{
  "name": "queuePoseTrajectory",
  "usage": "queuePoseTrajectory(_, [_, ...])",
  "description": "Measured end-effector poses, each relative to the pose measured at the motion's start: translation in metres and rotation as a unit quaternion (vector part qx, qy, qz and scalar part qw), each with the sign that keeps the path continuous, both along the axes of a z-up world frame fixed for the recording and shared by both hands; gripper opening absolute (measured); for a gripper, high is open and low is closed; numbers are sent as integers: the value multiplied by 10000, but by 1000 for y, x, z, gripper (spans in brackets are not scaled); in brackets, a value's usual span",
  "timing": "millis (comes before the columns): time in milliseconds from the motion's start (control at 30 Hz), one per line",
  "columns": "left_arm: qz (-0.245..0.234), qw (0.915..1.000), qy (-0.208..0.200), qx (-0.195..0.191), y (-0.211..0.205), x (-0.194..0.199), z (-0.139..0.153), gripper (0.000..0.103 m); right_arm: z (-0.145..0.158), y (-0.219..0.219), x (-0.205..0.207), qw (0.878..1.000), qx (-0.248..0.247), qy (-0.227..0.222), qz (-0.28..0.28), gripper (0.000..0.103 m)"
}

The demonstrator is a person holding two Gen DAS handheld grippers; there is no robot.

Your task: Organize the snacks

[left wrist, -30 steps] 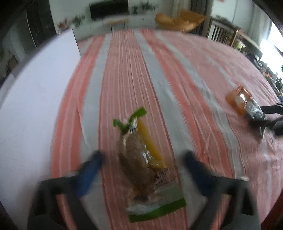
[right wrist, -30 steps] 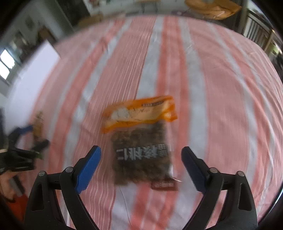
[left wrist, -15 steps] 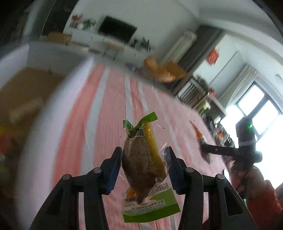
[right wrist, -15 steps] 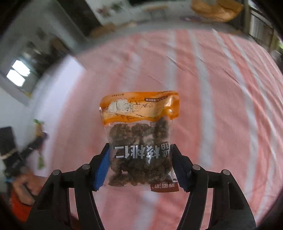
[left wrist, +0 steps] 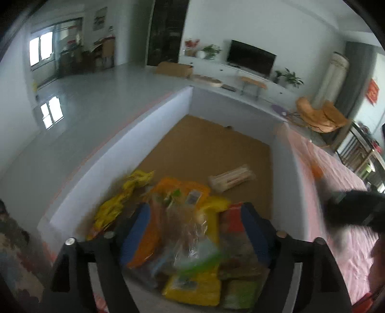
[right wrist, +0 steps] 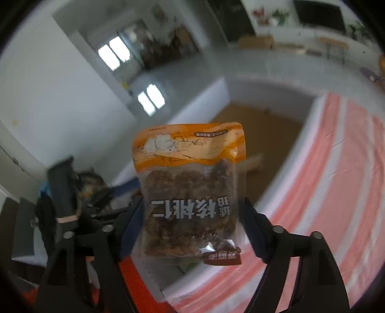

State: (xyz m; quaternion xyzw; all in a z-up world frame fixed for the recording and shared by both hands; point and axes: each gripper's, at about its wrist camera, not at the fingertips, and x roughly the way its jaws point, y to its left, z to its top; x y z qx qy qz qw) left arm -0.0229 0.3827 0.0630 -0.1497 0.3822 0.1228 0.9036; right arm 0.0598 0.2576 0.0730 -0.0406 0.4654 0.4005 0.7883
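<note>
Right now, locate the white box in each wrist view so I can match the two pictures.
Left wrist view: the white box fills the centre, its brown floor holding a pile of snack packets, seen between the left gripper fingers.
Right wrist view: it sits centre-right, behind the walnut packet, its wall meeting the striped tablecloth.
Shared landmark: the television on the far wall.
</note>
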Motion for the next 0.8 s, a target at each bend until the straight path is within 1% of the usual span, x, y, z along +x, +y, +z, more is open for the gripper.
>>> queuePoseTrajectory(33, [16,10000,10,31,1,-2,-1,81,-10,13,-1,9998,-196,82,69,82])
queuePoseTrajectory(133, [46,9997,81,238,-4,-12,-5,87,-36,29,-4,9970,-715,233,182,82])
queuePoseTrajectory(167, [74,9993,83,346,-7,-14,-4,91,-42,26,-7,9966,-772,214,202,82])
queuePoseTrajectory(200, [106,9987,49,488,-11,-15,-2,93,-43,24,-12,9962,-825,148,214,82])
queuePoseTrajectory(233, [130,9982,-3,586,-15,-14,0,98,-42,22,-12,9960,-876,29,195,82])
queuePoseTrajectory(267, [150,9978,-75,642,-17,-16,2,100,-40,21,-7,9961,-860,-64,189,82])
queuePoseTrajectory(300, [160,9978,-169,618,-17,-19,4,100,-34,16,-6,9965,-809,-104,189,82])
queuePoseTrajectory(367, [228,9983,-303,450,-11,-23,10,100,-28,19,5,9977,-648,-51,184,82])
queuePoseTrajectory(433, [417,9974,-418,404,-5,-32,18,100,-23,23,9,9987,-477,-20,150,81])
queuePoseTrajectory(467, [591,9959,-466,497,-2,-32,22,100,-30,23,5,9989,-444,-72,108,81])
queuePoseTrajectory(500, [820,9927,-503,726,-2,-36,27,100,-22,20,3,9990,-412,-159,52,81])
queuePoseTrajectory(533, [1009,9883,-513,1020,-4,-40,31,100,-18,19,1,9987,-409,-291,1,81])
queuePoseTrajectory(567, [1175,9819,-513,1398,-9,-44,36,100,-18,19,-1,9983,-437,-378,-14,81])
queuePoseTrajectory(600, [1232,9783,-518,1580,-15,-46,39,100,-16,18,-5,9974,-513,-511,-25,81])
queuePoseTrajectory(633, [1284,9762,-513,1674,-17,-47,42,101,-12,17,-11,9965,-577,-612,-32,81])
queuePoseTrajectory(667, [1367,9742,-494,1728,-21,-49,44,103,-11,18,-13,9953,-648,-721,-41,81])
queuePoseTrajectory(733, [1474,9743,-282,1678,-26,-51,45,103,-11,17,-18,9927,-798,-905,-52,81])
queuePoseTrajectory(767, [1453,9760,-77,1619,-27,-48,44,103,-10,16,-21,9916,-857,-966,-42,81])
queuePoseTrajectory(800, [1298,9798,177,1509,-29,-43,41,103,-11,14,-23,9904,-930,-1025,-47,81])
